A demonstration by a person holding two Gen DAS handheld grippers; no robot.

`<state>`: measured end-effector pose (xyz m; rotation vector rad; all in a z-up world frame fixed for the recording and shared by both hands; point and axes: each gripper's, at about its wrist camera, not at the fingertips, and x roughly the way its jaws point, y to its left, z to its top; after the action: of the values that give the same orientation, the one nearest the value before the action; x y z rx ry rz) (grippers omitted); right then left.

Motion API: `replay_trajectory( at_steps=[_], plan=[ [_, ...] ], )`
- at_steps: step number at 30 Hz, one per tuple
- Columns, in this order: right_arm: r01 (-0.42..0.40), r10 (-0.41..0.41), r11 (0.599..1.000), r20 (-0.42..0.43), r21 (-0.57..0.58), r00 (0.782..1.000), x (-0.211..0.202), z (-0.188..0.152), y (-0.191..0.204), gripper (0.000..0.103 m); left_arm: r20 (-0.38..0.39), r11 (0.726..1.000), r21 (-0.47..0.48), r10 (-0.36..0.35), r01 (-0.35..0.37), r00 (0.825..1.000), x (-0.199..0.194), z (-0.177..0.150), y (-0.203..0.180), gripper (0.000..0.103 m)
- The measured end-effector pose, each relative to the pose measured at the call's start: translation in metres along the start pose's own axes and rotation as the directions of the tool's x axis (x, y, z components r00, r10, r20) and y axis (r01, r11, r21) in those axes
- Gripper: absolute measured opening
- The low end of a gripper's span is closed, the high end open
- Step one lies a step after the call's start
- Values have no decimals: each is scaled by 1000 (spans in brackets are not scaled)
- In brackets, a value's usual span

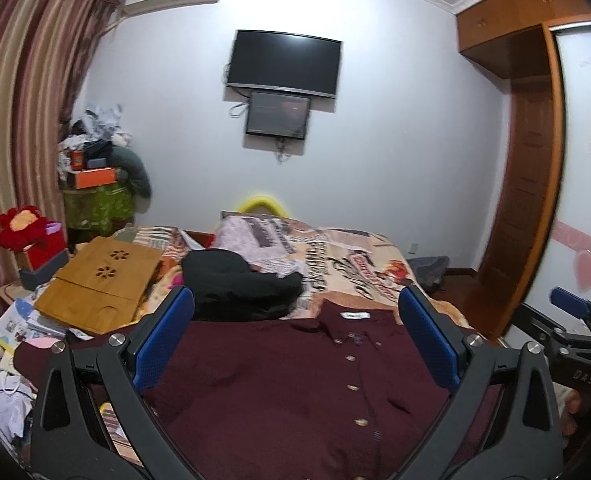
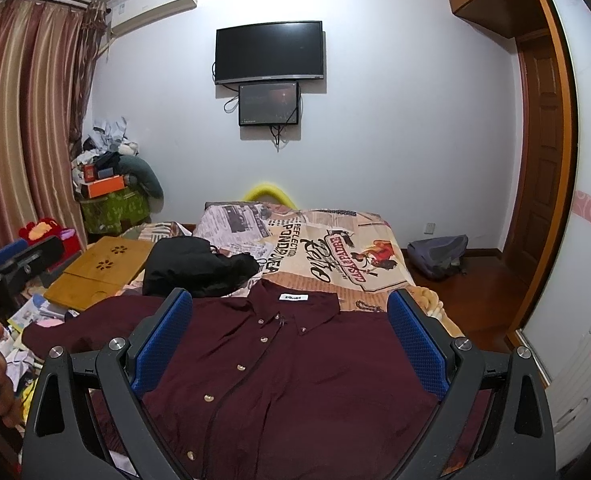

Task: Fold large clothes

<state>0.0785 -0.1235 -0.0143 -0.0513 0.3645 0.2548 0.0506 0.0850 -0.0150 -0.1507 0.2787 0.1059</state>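
A: Left claw: its two blue-padded fingers are standing wide apart above the shirt, gripping nothing.

B: Right claw: it is doing the same, with its blue pads spread wide and empty over the cloth. From the left wrist view it is also showing at the far right, with part of a hand behind it.

A: Maroon shirt: it is lying front up and buttoned on the bed, collar pointing toward the far wall, with a white label showing inside the neck. A row of pale buttons is running down the placket. One sleeve is spreading out to the left, toward the bed's edge.

B: Black garment: it is lying bunched up just beyond the collar, to its left.

A: Bed cover: a printed spread with newspaper-style lettering is covering the rest of the bed beyond the shirt.

B: Wooden lap tray: it is resting at the left edge of the bed, beside loose papers.

A: Far wall: a dark television is hanging there, with a smaller screen directly under it. Striped curtains are hanging at the left, and a grey backpack is sitting on the floor at the right.
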Motion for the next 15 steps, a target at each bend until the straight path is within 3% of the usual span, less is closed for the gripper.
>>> replay_trajectory(
  at_steps=[4,8,12,15],
  plan=[
    [0,0,1000,-14,-13,1000,14,3,3,97,3,996,11,92,-92,996,11,7,28,103],
    [-9,8,1000,-41,-15,999,32,8,4,97,-1,980,11,199,-199,980,18,12,64,103],
    [-10,8,1000,-62,-27,998,49,10,8,97,-32,951,7,311,-311,950,28,14,113,103],
    [-10,7,1000,-78,-30,997,63,12,10,97,-67,907,1,419,-420,905,40,12,153,103]
  ],
)
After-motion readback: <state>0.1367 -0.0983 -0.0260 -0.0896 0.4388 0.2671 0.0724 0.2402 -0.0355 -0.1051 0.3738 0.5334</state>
